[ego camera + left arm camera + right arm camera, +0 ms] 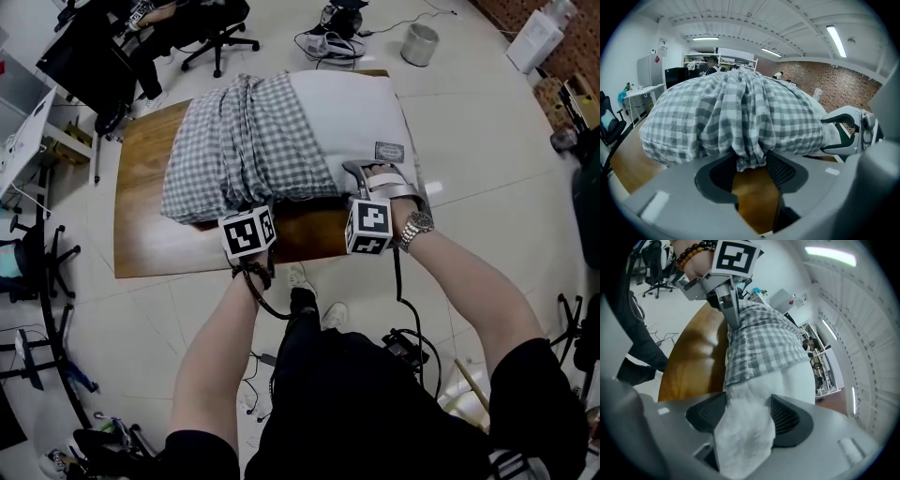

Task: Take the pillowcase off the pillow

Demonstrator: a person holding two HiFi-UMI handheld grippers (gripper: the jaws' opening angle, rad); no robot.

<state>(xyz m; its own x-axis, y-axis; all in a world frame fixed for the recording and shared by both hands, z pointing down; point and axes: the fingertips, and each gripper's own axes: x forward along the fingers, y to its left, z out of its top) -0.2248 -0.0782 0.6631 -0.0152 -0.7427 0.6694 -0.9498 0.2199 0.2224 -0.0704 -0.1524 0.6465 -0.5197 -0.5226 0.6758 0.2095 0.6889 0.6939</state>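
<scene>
Pads [780, 169] of my left gripper [750, 161] stand apart around a gathered bunch of the checked pillowcase [740, 112]. The cloth brushes both sides but doesn't look squeezed, so I wouldn't call it a grip. My right gripper [747, 413] is spread wide with the bare white corner of the pillow [745, 437] wedged between its jaws, not clamped as far as I can see. Both grippers sit at the near edge of the pillow, which lies across the wooden table [141, 225]. I judge the job about half done: the right part of the pillow is uncovered, the case rucked up over the left part. Left to do: clamp both and draw the case off leftward.
</scene>
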